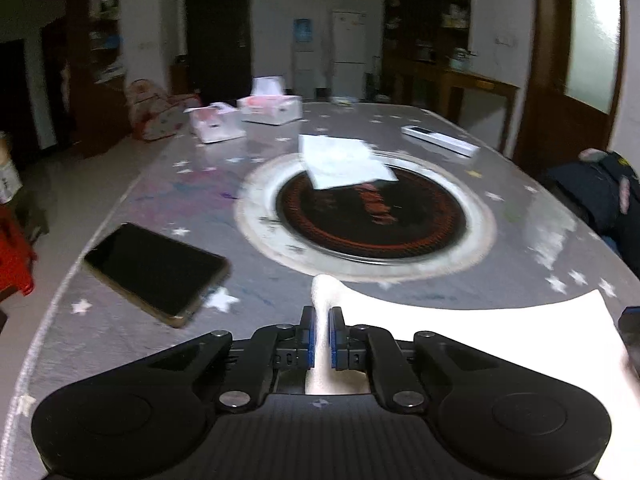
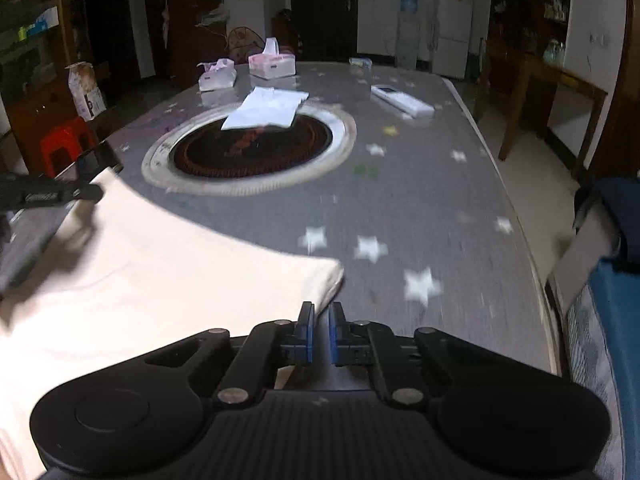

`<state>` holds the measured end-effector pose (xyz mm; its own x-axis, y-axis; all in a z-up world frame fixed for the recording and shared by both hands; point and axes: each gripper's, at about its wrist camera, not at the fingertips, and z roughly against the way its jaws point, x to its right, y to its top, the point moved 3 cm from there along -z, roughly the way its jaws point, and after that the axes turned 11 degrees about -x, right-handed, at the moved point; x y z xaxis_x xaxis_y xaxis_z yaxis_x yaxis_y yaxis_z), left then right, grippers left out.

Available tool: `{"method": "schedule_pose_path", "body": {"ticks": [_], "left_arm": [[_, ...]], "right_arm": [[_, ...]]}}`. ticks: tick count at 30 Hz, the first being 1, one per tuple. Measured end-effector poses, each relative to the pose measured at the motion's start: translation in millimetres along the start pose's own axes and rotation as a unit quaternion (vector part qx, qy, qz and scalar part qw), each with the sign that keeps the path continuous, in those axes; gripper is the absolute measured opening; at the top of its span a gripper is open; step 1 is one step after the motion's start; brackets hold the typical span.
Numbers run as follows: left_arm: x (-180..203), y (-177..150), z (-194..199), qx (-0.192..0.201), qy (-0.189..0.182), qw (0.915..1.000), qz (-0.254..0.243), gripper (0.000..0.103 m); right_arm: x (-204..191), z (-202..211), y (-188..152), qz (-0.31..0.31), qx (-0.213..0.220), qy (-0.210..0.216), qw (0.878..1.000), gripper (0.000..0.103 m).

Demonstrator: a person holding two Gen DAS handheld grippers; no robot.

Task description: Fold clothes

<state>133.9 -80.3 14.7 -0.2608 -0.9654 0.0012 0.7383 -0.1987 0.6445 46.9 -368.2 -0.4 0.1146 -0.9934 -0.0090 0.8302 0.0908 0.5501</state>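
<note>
A white garment (image 1: 460,336) lies spread over the near end of the grey star-patterned table (image 1: 160,192). My left gripper (image 1: 322,314) is shut on its left corner, and the cloth bunches up between the blue pads. In the right wrist view the same garment (image 2: 160,280) stretches to the left, and my right gripper (image 2: 321,309) is shut on its right corner. The left gripper (image 2: 52,196) shows there as a black shape at the cloth's far left corner. A folded white garment (image 1: 344,160) (image 2: 268,108) rests on the far rim of the round black hotplate (image 1: 372,220).
A black phone (image 1: 156,272) lies left of my left gripper. Tissue boxes (image 1: 272,108) and a white remote (image 1: 440,140) sit at the far end. Dark blue clothes (image 1: 600,192) are piled off the right edge. A red stool (image 2: 64,144) stands at the left.
</note>
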Motion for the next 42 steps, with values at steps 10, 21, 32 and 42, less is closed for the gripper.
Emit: {"method": "schedule_pose_path", "body": {"ticks": [10, 21, 32, 42], "left_arm": [[-26, -8, -9, -0.023, 0.022, 0.9992, 0.024, 0.019], [6, -44, 24, -0.026, -0.044, 0.9972, -0.055, 0.011], [-1, -43, -3, 0.010, 0.046, 0.9935, -0.104, 0.010], [6, -44, 7, 0.020, 0.061, 0.9921, -0.108, 0.014]], "right_arm": [[-43, 9, 15, 0.077, 0.011, 0.025, 0.997, 0.030], [-120, 25, -33, 0.168, -0.003, 0.085, 0.982, 0.047], [-106, 25, -63, 0.142, -0.005, 0.084, 0.986, 0.056], [-103, 55, -92, 0.158, 0.015, 0.054, 0.986, 0.059]]}}
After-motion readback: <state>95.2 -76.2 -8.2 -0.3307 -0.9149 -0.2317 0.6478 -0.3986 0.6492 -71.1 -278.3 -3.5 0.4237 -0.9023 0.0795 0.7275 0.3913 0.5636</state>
